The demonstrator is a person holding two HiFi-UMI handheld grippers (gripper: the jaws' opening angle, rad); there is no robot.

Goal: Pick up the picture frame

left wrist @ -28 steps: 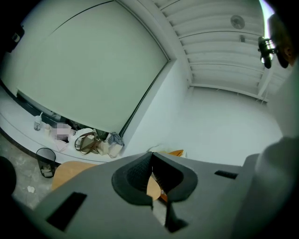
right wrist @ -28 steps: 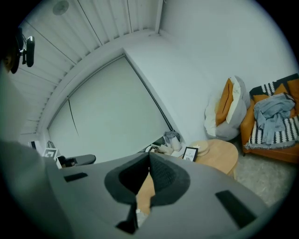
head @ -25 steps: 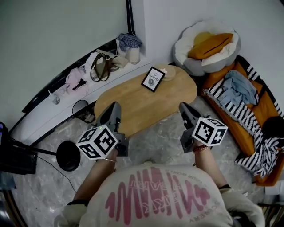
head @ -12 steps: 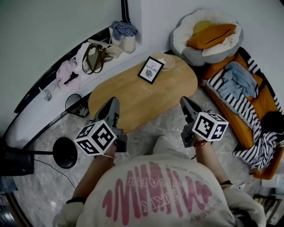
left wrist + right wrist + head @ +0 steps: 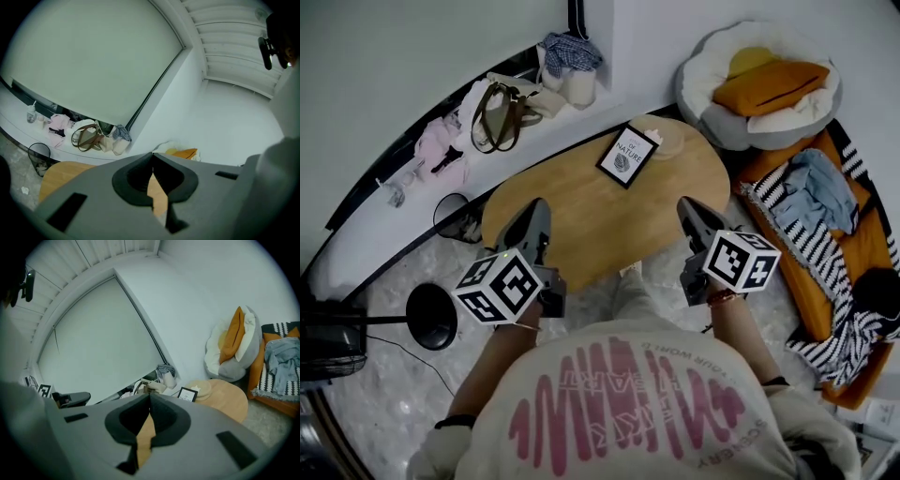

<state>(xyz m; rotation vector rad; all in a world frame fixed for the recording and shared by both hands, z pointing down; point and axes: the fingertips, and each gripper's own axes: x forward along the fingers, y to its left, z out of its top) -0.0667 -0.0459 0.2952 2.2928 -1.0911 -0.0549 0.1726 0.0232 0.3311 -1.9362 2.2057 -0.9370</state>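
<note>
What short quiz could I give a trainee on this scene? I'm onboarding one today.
1. True or false: the picture frame is on the wooden table.
2. The right gripper has its jaws: A open; B shut on the frame; C shut, empty.
3. Which touches the frame, the left gripper or the right?
Key: 1 true; 2 C; 3 neither, both are at the table's near end.
</note>
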